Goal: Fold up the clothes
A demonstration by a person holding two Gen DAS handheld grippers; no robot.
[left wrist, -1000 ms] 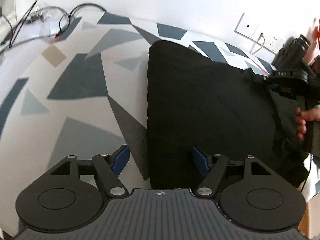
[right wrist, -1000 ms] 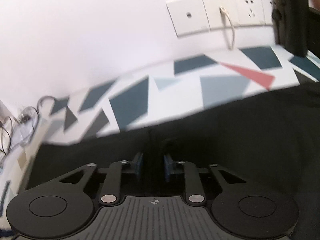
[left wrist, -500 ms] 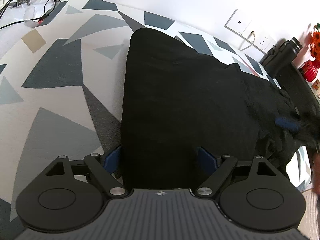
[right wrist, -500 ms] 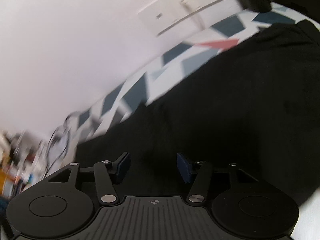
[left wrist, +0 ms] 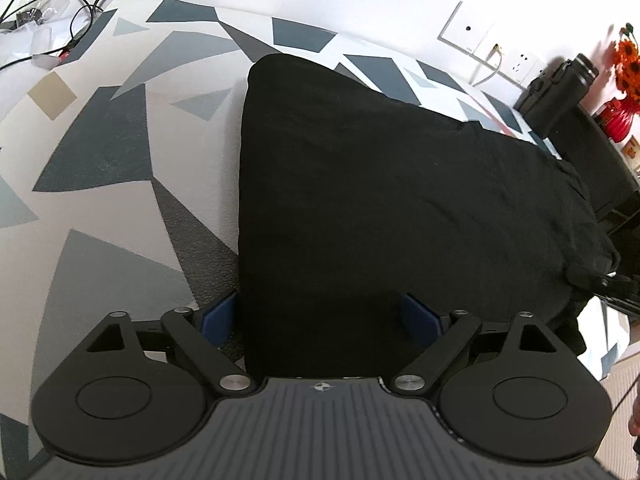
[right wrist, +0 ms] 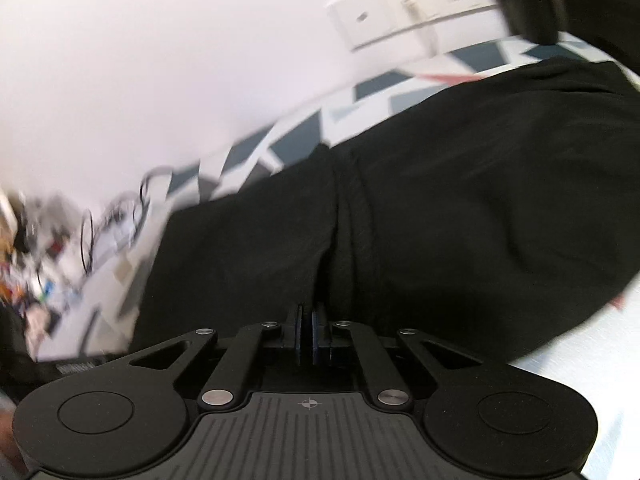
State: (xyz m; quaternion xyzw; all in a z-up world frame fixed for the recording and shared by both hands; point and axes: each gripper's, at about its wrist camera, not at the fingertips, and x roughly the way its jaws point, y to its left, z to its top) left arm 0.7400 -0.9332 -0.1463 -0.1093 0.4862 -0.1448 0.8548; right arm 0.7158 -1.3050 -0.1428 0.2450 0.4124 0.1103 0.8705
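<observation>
In the left wrist view, your left hand-held gripper point(left wrist: 324, 316) has its jaws spread wide, having just been opening, straddling the near left edge of the black garment point(left wrist: 400, 184) that lies on the patterned table point(left wrist: 100, 184) and gripping nothing. In the blurred right wrist view, your right hand-held gripper point(right wrist: 307, 334) has just closed, its blue pads together at lower centre, a fold of the garment point(right wrist: 460, 220) running up from them.

A black garment point(left wrist: 400, 200) is laid flat on the patterned surface point(left wrist: 100, 160), folded into a broad slab with a straight edge at 9 o'clock. Its end at 3 o'clock is bunched. A raised crease point(right wrist: 340, 220) is seen in the right wrist view.
</observation>
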